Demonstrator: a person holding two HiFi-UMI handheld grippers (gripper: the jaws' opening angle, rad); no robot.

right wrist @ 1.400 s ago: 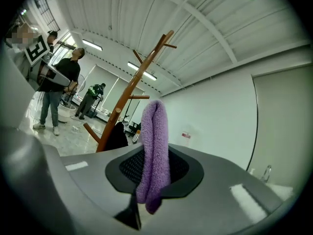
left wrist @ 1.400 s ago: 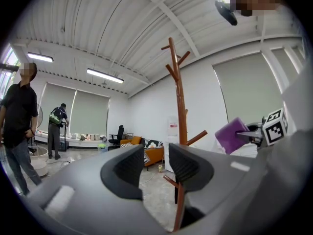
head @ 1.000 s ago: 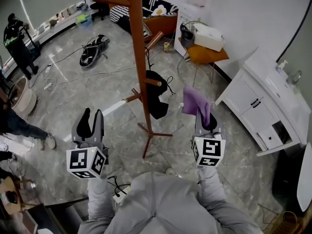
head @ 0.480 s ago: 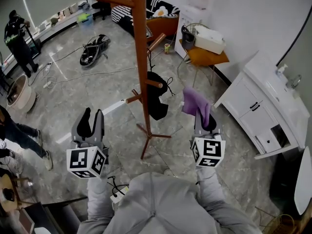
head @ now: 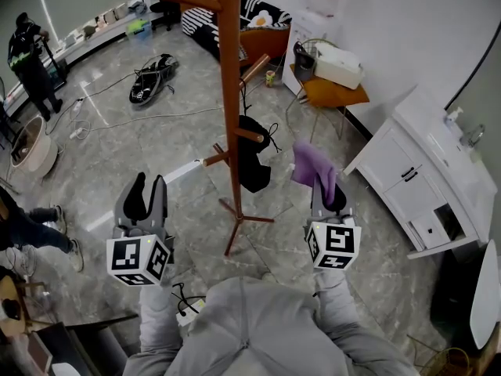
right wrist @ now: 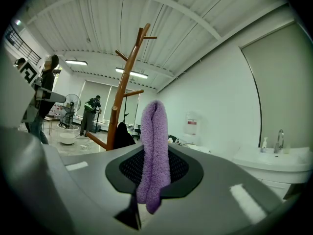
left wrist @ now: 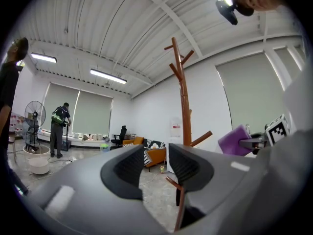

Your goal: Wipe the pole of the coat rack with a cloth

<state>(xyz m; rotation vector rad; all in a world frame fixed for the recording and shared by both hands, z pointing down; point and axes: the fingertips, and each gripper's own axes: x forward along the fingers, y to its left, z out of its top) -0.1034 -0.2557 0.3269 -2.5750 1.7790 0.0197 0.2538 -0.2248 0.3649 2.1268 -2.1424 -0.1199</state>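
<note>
The brown wooden coat rack pole (head: 230, 92) stands upright in the middle of the floor, with a black bag (head: 252, 159) hanging from a low peg. My right gripper (head: 327, 188) is to the right of the pole, apart from it, shut on a folded purple cloth (head: 315, 165) that sticks up between its jaws (right wrist: 154, 151). My left gripper (head: 145, 197) is open and holds nothing, to the left of the pole. In the left gripper view the pole (left wrist: 184, 102) rises just right of the jaws, with the purple cloth (left wrist: 236, 140) further right.
A white cabinet (head: 429, 171) stands at the right. A chair with an orange seat and a white box (head: 335, 63) is behind the rack. Cables and a black object (head: 151, 77) lie on the floor at left. A person (head: 28, 53) stands far left.
Both grippers have stayed where they were. The view has shifted slightly. The person's legs at the left edge have moved further out of view.
</note>
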